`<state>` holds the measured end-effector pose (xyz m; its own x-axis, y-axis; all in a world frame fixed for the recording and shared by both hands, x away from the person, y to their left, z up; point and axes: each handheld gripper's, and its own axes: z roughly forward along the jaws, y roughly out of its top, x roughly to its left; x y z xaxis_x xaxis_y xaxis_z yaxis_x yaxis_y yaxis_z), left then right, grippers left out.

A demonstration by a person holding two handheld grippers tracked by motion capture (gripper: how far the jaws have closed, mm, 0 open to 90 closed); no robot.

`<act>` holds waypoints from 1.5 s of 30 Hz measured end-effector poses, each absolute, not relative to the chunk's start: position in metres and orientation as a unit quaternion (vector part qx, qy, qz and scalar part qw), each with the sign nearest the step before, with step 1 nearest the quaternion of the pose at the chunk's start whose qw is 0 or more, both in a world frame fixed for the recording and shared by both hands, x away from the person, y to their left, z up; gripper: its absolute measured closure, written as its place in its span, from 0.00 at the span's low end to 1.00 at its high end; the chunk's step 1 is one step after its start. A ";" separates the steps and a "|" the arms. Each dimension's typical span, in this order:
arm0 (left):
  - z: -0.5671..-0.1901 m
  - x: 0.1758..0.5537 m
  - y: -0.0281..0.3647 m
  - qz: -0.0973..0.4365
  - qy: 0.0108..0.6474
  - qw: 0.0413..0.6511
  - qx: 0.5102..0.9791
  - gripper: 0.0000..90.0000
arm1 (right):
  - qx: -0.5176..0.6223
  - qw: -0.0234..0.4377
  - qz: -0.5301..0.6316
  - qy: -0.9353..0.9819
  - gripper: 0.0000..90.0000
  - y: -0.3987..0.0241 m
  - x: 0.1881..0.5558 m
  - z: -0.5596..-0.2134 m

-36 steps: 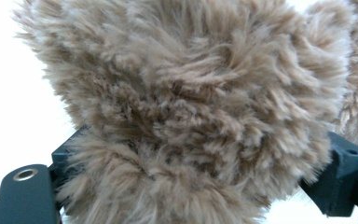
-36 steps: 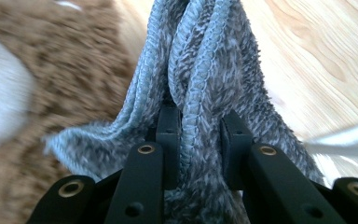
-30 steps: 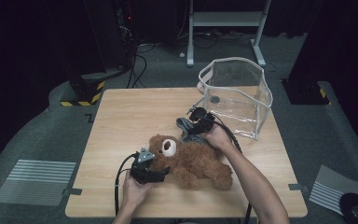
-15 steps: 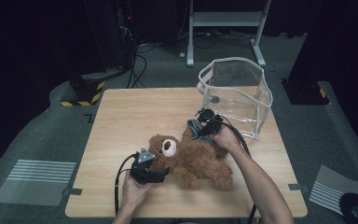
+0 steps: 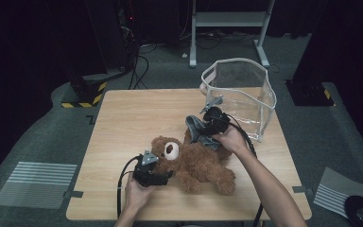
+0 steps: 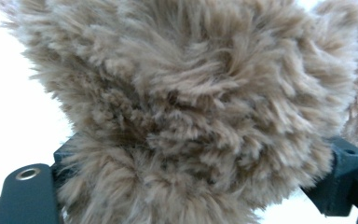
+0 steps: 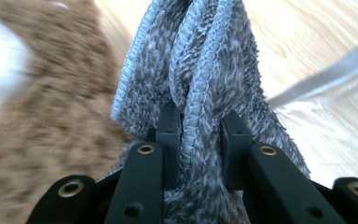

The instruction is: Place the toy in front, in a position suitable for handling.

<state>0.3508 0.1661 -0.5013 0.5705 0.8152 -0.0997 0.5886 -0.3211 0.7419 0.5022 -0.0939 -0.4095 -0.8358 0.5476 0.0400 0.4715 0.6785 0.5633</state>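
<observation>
The brown teddy bear (image 5: 194,163) lies on the bench (image 5: 123,123), near its front edge. The left gripper (image 5: 163,176) has its fingers (image 6: 340,182) spread wide, clamping the bear's furry limb. The right gripper (image 5: 203,130) has its fingers (image 7: 168,135) close together, pinching a grey cloth (image 7: 191,70) beside a clear bag (image 5: 246,94).

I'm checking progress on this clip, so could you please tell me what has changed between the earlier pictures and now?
The right gripper, shut on the grey cloth, has lifted it a little off the teddy bear, with the cloth now hanging bunched beneath the jaws. The left gripper stays clamped on the bear's limb at the near edge, and the bear, the clear bag and the table lie as before.
</observation>
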 end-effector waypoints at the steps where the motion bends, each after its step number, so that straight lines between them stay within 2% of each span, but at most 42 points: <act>1: -0.501 0.351 0.166 0.147 0.441 0.383 0.798 0.18 | 0.274 0.066 0.291 0.914 0.82 -0.093 0.500 -0.407; 11: -0.502 0.353 0.164 0.151 0.444 0.380 0.797 0.17 | 0.230 0.054 0.294 0.926 0.82 -0.080 0.477 -0.401; 33: -0.503 0.353 0.163 0.150 0.446 0.374 0.799 0.17 | 0.205 0.035 0.316 0.926 0.82 -0.089 0.447 -0.395; 45: -0.503 0.354 0.160 0.150 0.455 0.372 0.795 0.16 | 0.192 0.040 0.333 0.922 0.82 -0.098 0.430 -0.389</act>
